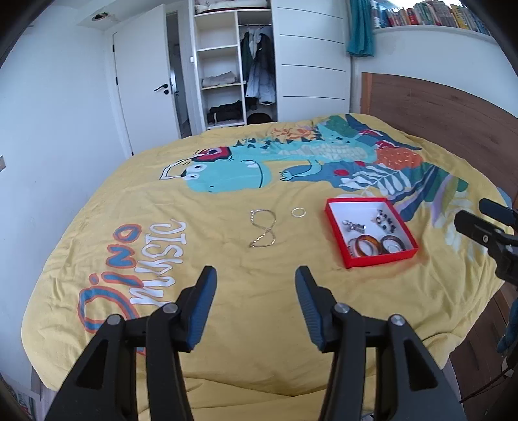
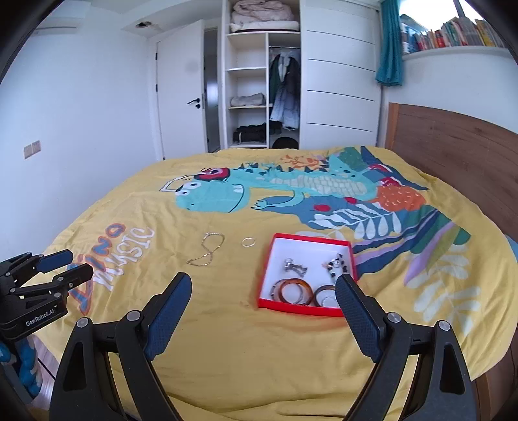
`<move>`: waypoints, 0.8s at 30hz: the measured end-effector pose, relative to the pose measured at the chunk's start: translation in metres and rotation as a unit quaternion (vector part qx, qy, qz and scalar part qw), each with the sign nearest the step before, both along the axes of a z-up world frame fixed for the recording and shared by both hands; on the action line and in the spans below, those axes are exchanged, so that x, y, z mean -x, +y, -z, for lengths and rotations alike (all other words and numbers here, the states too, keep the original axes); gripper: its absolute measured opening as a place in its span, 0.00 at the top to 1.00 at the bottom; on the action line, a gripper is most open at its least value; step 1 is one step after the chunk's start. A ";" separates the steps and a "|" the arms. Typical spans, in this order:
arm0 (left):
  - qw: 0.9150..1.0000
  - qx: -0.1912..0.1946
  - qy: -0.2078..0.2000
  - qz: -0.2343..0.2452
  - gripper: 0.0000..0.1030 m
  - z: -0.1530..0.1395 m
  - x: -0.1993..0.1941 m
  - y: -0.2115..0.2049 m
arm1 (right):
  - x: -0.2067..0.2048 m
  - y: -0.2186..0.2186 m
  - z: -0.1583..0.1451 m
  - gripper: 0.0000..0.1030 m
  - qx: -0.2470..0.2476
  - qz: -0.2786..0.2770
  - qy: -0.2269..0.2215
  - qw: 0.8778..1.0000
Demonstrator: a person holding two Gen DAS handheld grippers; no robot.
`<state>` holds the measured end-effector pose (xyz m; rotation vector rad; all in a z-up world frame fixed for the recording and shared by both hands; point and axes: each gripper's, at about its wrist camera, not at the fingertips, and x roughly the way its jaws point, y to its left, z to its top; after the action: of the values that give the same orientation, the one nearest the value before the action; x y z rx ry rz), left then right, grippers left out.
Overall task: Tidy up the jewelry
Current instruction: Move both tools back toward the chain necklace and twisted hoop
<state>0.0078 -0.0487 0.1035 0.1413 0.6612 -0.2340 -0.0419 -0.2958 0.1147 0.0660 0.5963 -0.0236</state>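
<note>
1. A bed fills both views, covered by a yellow quilt (image 1: 259, 307) printed with a teal dinosaur (image 1: 233, 171) and the words "Dino Music".
2. The left gripper (image 1: 255, 275) hovers over the near part of the quilt with its jaws apart and nothing between them; the blue pads (image 1: 202, 304) touch nothing.
3. The right gripper (image 2: 264, 285) is spread wider, also empty, above the quilt just in front of the box.
4. In the left view the right gripper shows at the right edge; in the right view the left gripper (image 2: 69, 264) shows at the left edge, jaws parted.
5. A red box (image 1: 378, 259) with a white inside lies open on the quilt, right of centre in the left view, near the leafy print.
6. Inside the box, at its near side, lie 2 or more brown bangles (image 1: 365, 246), overlapping each other; another brown bangle (image 1: 393, 243) sits beside them in the near right corner.
7. Farther back in the box lie a small silver piece (image 1: 354, 226) and a cluster of dark and light beads (image 1: 385, 221), apart from each other.
8. A chain (image 1: 263, 228) lies loose on the quilt in a figure-8, left of the box and well clear of it.
9. A thin ring (image 1: 298, 212) lies flat on the quilt between the chain and the box, touching neither.
10. Behind the bed stand an open wardrobe (image 1: 233, 64) with hanging coats and folded clothes, a white door (image 1: 145, 81), a wooden headboard (image 1: 437, 113) and a shelf of books (image 1: 437, 14).
</note>
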 end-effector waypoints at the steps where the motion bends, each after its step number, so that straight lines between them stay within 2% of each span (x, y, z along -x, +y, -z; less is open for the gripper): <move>1: 1.000 0.001 0.003 -0.003 0.52 0.001 -0.002 0.003 | -0.003 0.004 0.001 0.13 -0.002 -0.007 0.003 1.000; 13: 0.998 0.007 0.019 -0.052 0.50 0.017 -0.033 0.033 | -0.041 0.041 0.024 0.13 -0.013 -0.070 0.045 0.996; 24: 0.997 -0.020 0.033 -0.061 0.50 0.031 -0.059 0.033 | -0.073 0.046 0.047 0.13 -0.026 -0.095 0.079 0.992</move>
<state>0.0672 -0.0152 0.0728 0.1311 0.7388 -0.1082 0.0311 -0.2494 0.0673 0.0591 0.7591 0.1724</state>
